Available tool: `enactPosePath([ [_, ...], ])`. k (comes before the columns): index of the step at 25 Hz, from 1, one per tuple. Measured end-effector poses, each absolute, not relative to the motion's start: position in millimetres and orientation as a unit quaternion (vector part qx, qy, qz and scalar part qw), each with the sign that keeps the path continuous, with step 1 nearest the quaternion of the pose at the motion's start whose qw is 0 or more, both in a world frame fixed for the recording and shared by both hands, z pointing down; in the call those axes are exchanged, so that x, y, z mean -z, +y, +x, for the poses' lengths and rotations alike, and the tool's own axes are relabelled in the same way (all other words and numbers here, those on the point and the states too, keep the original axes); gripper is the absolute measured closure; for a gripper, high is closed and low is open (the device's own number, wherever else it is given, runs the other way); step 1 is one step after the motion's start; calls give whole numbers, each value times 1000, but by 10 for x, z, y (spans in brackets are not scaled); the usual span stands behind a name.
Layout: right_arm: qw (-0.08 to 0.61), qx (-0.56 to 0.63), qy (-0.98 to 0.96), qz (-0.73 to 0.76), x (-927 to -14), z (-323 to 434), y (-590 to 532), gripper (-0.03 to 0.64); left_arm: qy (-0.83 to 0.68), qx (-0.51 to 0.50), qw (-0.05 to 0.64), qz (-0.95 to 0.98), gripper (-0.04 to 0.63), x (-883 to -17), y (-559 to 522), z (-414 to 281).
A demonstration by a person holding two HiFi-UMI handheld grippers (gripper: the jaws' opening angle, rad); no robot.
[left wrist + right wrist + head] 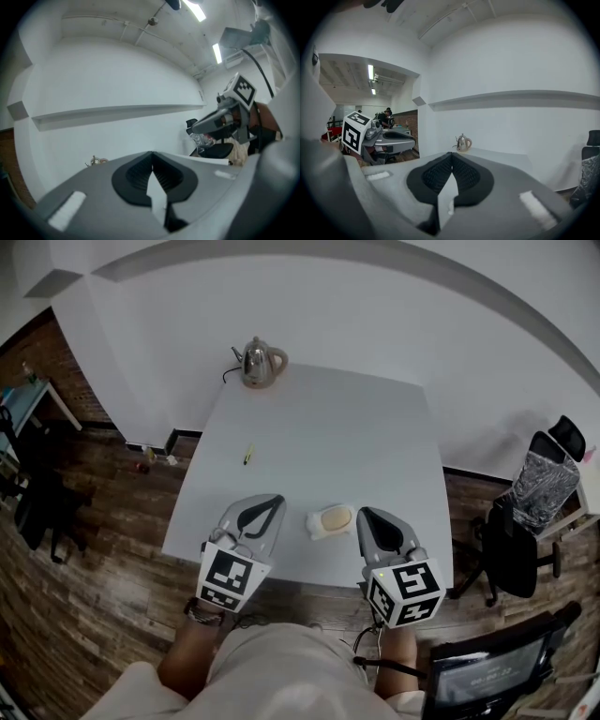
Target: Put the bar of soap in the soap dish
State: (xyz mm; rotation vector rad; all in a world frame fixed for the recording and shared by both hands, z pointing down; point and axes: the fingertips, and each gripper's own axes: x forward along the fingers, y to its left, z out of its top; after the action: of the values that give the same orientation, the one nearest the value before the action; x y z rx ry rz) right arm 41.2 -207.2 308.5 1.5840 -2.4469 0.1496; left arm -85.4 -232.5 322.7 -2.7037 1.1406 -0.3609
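A pale yellow bar of soap point(336, 518) lies in a white soap dish point(316, 530) near the front edge of the white table point(319, 437). Both grippers hang level over that front edge with the dish between them. My left gripper point(277, 501) is just left of the dish and my right gripper point(362, 514) just right of it. Each has its jaws closed together with nothing in them, as the left gripper view point(152, 153) and the right gripper view point(451, 154) show. Neither gripper view shows the soap or the dish.
A steel kettle point(261, 362) stands at the table's far left corner, and a small pen point(247, 455) lies left of the middle. Office chairs point(521, 542) stand on the wood floor to the right. A white wall runs behind the table.
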Motion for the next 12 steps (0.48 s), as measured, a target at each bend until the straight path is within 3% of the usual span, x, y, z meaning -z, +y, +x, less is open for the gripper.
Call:
enactPosePath([
  [12,84,-27,-835,544,-2777,400,-2084,614,390,89,134,-907,589,-2881,-2420,-872],
])
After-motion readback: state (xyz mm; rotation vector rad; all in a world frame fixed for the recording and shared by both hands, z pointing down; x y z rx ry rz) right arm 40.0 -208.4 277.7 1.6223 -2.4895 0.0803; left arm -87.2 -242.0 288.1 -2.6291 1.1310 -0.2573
